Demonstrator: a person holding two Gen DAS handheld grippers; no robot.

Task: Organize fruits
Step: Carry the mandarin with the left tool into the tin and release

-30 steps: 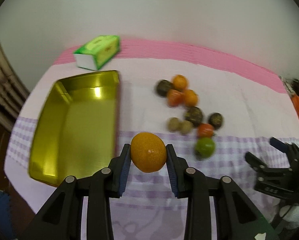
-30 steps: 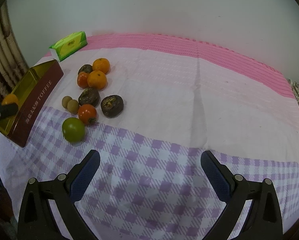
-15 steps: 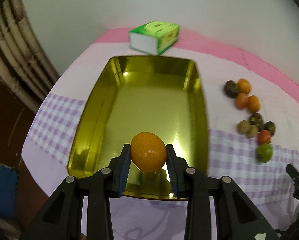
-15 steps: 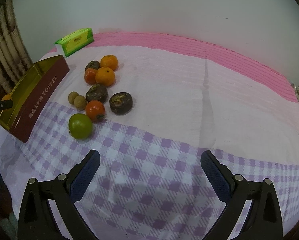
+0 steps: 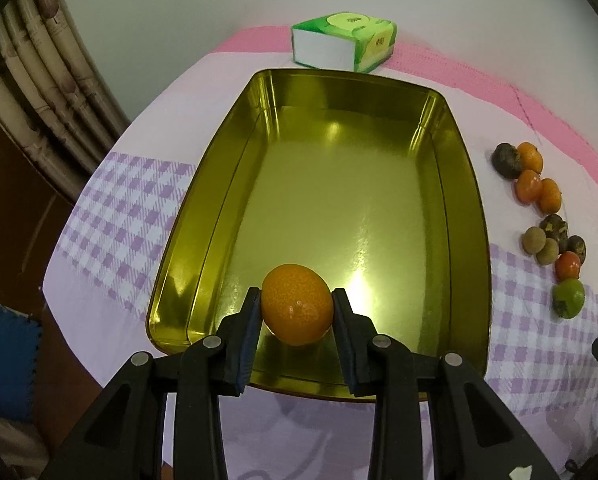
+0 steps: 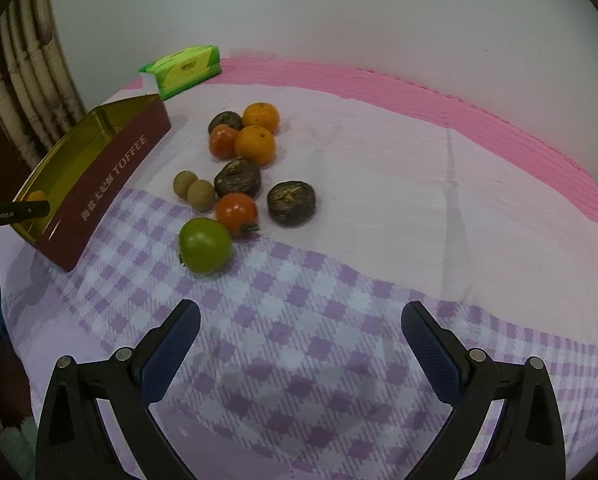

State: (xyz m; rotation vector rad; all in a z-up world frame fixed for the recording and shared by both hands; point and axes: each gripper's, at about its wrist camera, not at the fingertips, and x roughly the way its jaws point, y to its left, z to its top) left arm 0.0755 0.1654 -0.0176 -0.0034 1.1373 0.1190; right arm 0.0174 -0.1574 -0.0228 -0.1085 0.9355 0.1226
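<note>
Gripping an orange (image 5: 297, 304) between its two blue-padded fingers, the left gripper (image 5: 295, 312) hangs over the near end of a gold tin tray (image 5: 235, 168), its jaws clamped on the fruit from either side. Whether the orange touches the tray floor cannot be told from the left wrist view; a bright reflection sits just beneath it.

The tray stands on a tablecloth (image 6: 379, 208) that is pink at the far edge, pale in the middle and checked in purple nearer the cameras. The tray's dark red outer wall reads "TOFFEE" in the right wrist view. A green tissue pack (image 5: 343, 41) lies just beyond the tray's far end.

To the right of the tray, apart from it, the remaining fruits sit in a loose cluster on the cloth: a green fruit (image 6: 205, 244) nearest the cameras, a red-orange fruit (image 6: 236, 212) touching it, two small brown round fruits (image 6: 193, 190) side by side, three dark wrinkled fruits (image 6: 291, 203), and three more orange ones (image 6: 255, 145) at the far end of the group.

The right gripper (image 6: 301, 344) is held low over the checked part of the cloth, its jaws spread wide with nothing between them, the fruit cluster ahead and to its left.

A bamboo-patterned curtain (image 5: 47, 80) hangs at the left edge of both views.
</note>
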